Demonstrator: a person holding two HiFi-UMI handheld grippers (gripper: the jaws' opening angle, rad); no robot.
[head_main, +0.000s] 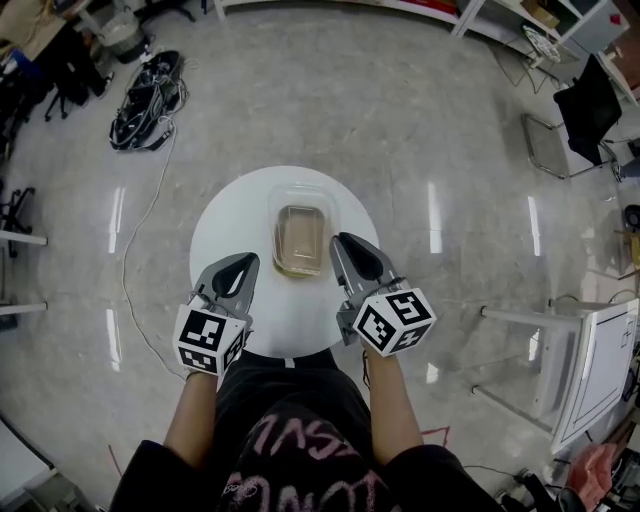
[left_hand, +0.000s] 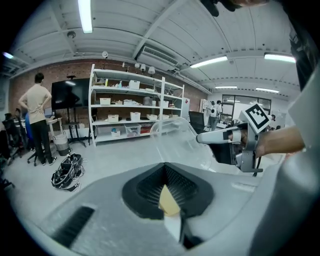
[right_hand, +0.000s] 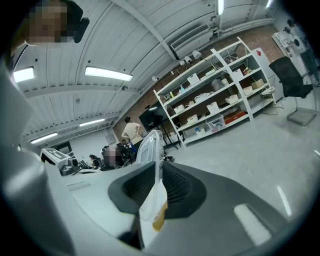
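A clear plastic container (head_main: 300, 240) with a brownish filling stands in the middle of a round white table (head_main: 225, 225). My right gripper (head_main: 340, 243) is at its right edge. In the right gripper view the jaws of the right gripper (right_hand: 155, 185) are shut on the container's thin clear edge (right_hand: 150, 145), which rises between them. My left gripper (head_main: 243, 262) rests on the table left of the container, apart from it, with its jaws together and nothing in them. The left gripper view shows the left gripper (left_hand: 167, 185), the container (left_hand: 172, 137) beyond it and the right gripper (left_hand: 202, 138) touching it.
A bundle of cables (head_main: 148, 100) lies on the floor at the far left. A black chair (head_main: 590, 110) and a white frame (head_main: 590, 360) stand to the right. White shelves (left_hand: 130, 112) line the brick wall, and a person (left_hand: 37, 115) stands beside them.
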